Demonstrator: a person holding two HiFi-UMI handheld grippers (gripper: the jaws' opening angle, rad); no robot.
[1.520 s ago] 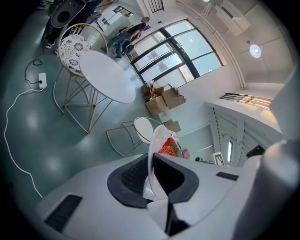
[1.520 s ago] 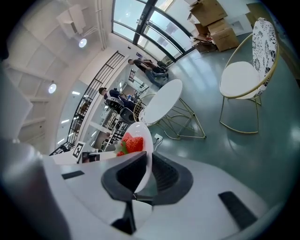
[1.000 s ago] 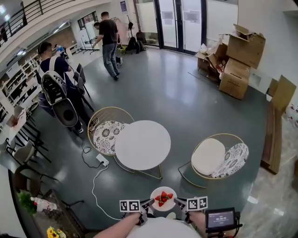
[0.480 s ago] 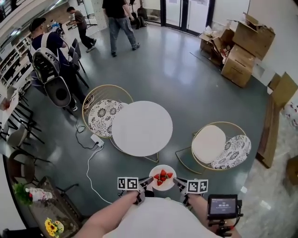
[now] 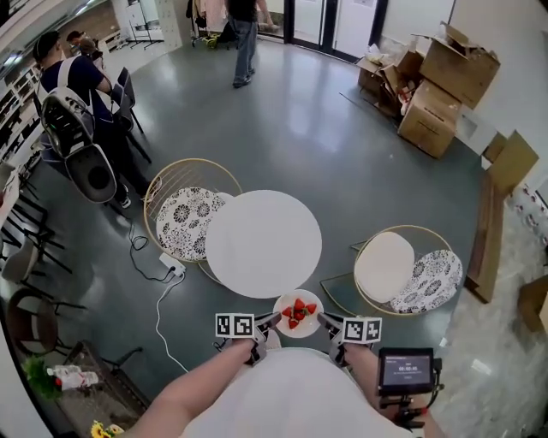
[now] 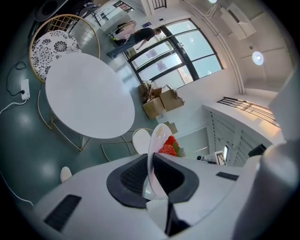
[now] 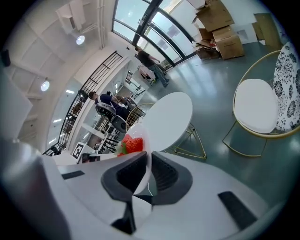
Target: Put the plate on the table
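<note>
A white plate (image 5: 299,326) with several strawberries (image 5: 296,311) is held in the air at the near edge of the round white table (image 5: 257,257). My left gripper (image 5: 272,321) is shut on the plate's left rim and my right gripper (image 5: 324,320) is shut on its right rim. In the left gripper view the plate's rim (image 6: 154,154) runs edge-on between the jaws of the left gripper (image 6: 152,174), strawberries (image 6: 169,146) beyond it. In the right gripper view the rim (image 7: 143,161) sits between the dark pads of the right gripper (image 7: 148,174), strawberries (image 7: 131,144) to the left, the table (image 7: 166,119) ahead.
A gold wire chair with patterned cushions (image 5: 190,221) stands left of the table, another chair (image 5: 402,272) right of it. A power strip with its cable (image 5: 170,265) lies on the floor. Cardboard boxes (image 5: 432,81) are stacked far right. People (image 5: 75,94) sit at the far left; one person (image 5: 244,26) walks at the back.
The plate and both grippers have come forward, from well short of the table to its near edge. The walking person has moved farther back toward the doors.
</note>
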